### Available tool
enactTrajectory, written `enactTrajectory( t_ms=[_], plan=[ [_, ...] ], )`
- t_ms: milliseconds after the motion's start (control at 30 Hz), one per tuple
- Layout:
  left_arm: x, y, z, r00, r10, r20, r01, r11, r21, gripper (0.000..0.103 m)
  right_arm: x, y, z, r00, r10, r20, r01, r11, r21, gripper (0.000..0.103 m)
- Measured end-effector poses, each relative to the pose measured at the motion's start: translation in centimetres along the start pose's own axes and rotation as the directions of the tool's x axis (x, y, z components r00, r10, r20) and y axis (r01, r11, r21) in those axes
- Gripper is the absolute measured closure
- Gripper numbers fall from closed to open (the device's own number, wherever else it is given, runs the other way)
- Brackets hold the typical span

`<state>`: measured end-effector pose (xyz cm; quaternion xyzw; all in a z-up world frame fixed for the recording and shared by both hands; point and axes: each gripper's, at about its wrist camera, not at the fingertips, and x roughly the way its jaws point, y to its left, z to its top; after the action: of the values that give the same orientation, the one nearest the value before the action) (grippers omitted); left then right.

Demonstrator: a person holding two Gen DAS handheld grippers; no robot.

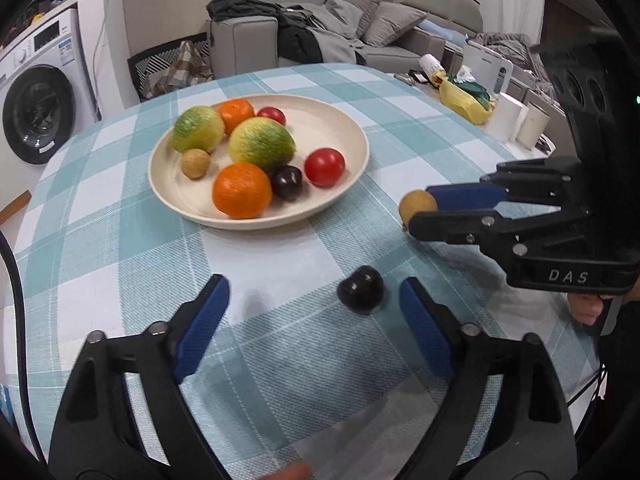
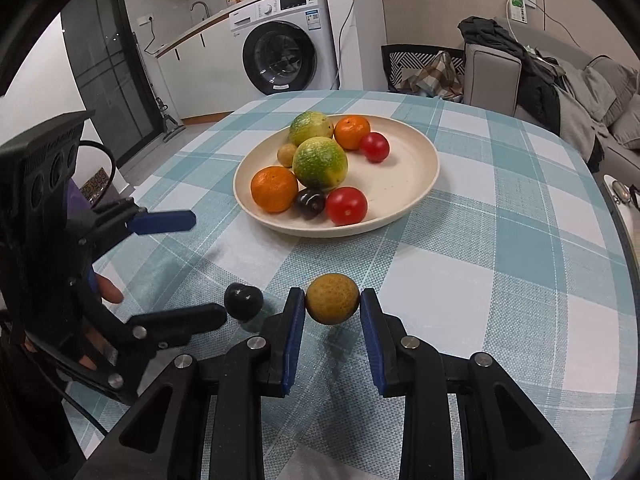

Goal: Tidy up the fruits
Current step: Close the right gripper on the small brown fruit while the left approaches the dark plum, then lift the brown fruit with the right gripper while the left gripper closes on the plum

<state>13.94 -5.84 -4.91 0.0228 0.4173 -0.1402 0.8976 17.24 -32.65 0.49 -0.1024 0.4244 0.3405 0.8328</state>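
A cream plate [image 1: 336, 128] [image 2: 416, 160] on the checked tablecloth holds two green-yellow fruits, two oranges, two red tomatoes, a dark plum and a small brown fruit. Another dark plum [image 1: 361, 289] [image 2: 243, 302] lies on the cloth between the fingers of my left gripper [image 1: 314, 284] [image 2: 208, 268]. It sits nearer the right finger, and neither pad touches it, so that gripper is open. My right gripper [image 2: 332, 298] [image 1: 418, 210] is shut on a round yellow-brown fruit [image 2: 332, 299] [image 1: 416, 203], low over the cloth in front of the plate.
A yellow bag [image 1: 464, 100] and white containers [image 1: 520, 120] stand at the table's right side. A washing machine [image 2: 288, 48], a black basket [image 2: 420, 68] and a sofa [image 1: 360, 28] with clothes lie beyond the round table's far edge.
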Motion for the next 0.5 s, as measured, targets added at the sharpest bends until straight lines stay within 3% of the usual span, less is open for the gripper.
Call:
enactTrajectory(
  t_ms=[267,500],
  plan=[
    [0.7,-1.0,-0.5,0.997,-0.076,-0.030,0.076,0.997,0.014,0.045,-0.1,0.0,0.1,1.000,-0.003,0.001,0.003,1.000,0.001,0.074],
    [1.2,-1.5,-0.5,0.995,-0.086,-0.043,0.087,0.996,0.021,0.074,-0.4,-0.1,0.2,1.000,-0.007,0.008,0.007,1.000,0.001,0.074]
  ],
)
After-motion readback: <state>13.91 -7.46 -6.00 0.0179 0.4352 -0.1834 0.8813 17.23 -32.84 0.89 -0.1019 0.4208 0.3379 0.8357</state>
